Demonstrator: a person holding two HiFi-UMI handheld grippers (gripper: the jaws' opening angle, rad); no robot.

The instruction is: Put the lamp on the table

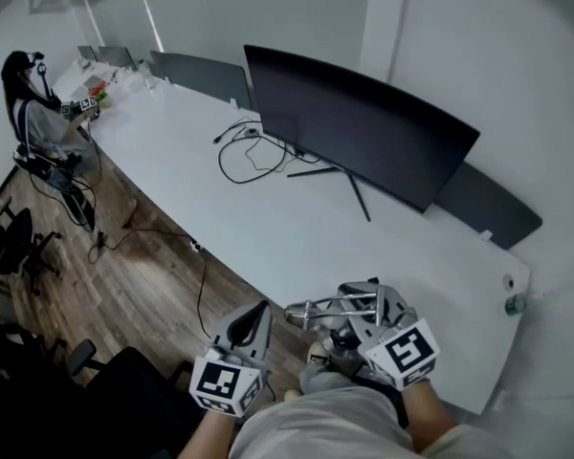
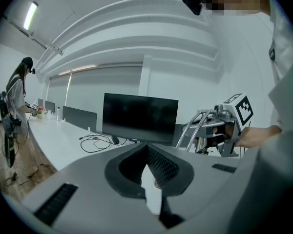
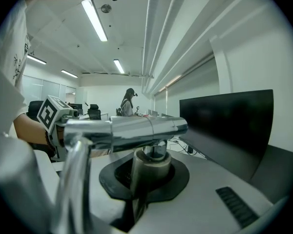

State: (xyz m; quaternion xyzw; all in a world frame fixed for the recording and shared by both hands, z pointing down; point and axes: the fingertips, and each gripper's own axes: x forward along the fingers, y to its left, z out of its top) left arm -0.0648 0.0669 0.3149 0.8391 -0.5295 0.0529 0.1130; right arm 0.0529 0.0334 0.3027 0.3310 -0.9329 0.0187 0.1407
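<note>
Right gripper [image 3: 145, 169] clamps the lamp [image 3: 136, 130]; left gripper [image 2: 147, 149] shut, empty. Set it upright on bare table [image 1: 297, 232], clear of monitor [image 1: 364, 127]

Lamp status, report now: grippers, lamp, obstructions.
Right gripper shut on lamp, at its post; left gripper shut, empty. Lamp held at table near edge, not set down. Monitor and cables sit farther in.

text: none readable | labels: none | numbers: none | signs: none

left gripper [image 1: 255, 312], right gripper [image 1: 348, 327], both clamped
</note>
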